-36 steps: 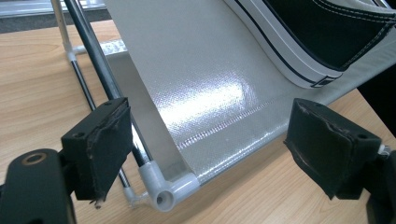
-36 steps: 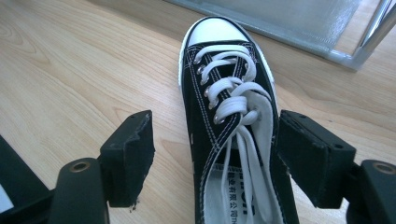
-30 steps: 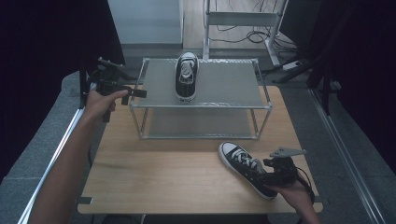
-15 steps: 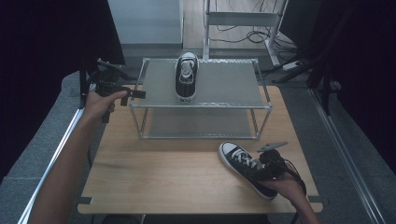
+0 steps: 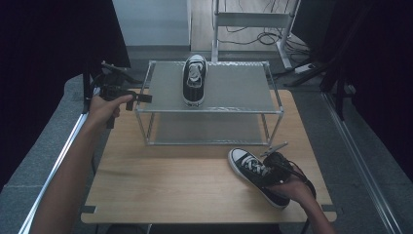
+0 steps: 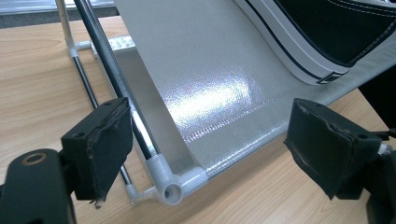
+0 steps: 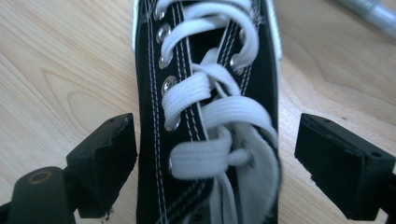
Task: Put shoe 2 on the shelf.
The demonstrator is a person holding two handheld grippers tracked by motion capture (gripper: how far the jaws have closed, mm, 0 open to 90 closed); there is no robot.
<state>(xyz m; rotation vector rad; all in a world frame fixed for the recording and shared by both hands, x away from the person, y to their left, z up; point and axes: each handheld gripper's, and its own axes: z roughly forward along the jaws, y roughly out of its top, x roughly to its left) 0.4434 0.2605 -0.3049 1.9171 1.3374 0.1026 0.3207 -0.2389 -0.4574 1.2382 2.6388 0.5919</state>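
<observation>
A black sneaker with white laces (image 5: pixel 242 159) lies on the wooden table at the front right, toe toward the rack. My right gripper (image 5: pixel 267 170) is over its laced middle. In the right gripper view the sneaker (image 7: pixel 205 93) lies between the jaws of that gripper (image 7: pixel 217 144), which have just been opening; one pad is close beside the shoe, the other stands apart. A second black sneaker (image 5: pixel 194 80) stands on the top shelf of the wire-frame rack (image 5: pixel 234 92). My left gripper (image 5: pixel 143 97) hovers open at the rack's front left corner (image 6: pixel 177 186), with nothing between its jaws (image 6: pixel 205 140).
The rack (image 6: pixel 201 79) takes up the far half of the table (image 5: pixel 160 185), with a lower shelf under the top one. Bare wood lies in front of it. A metal stand (image 5: pixel 253 19) and cables are on the floor behind.
My right gripper has moved left and slightly down over the sneaker on the table. The left hand has kept still.
</observation>
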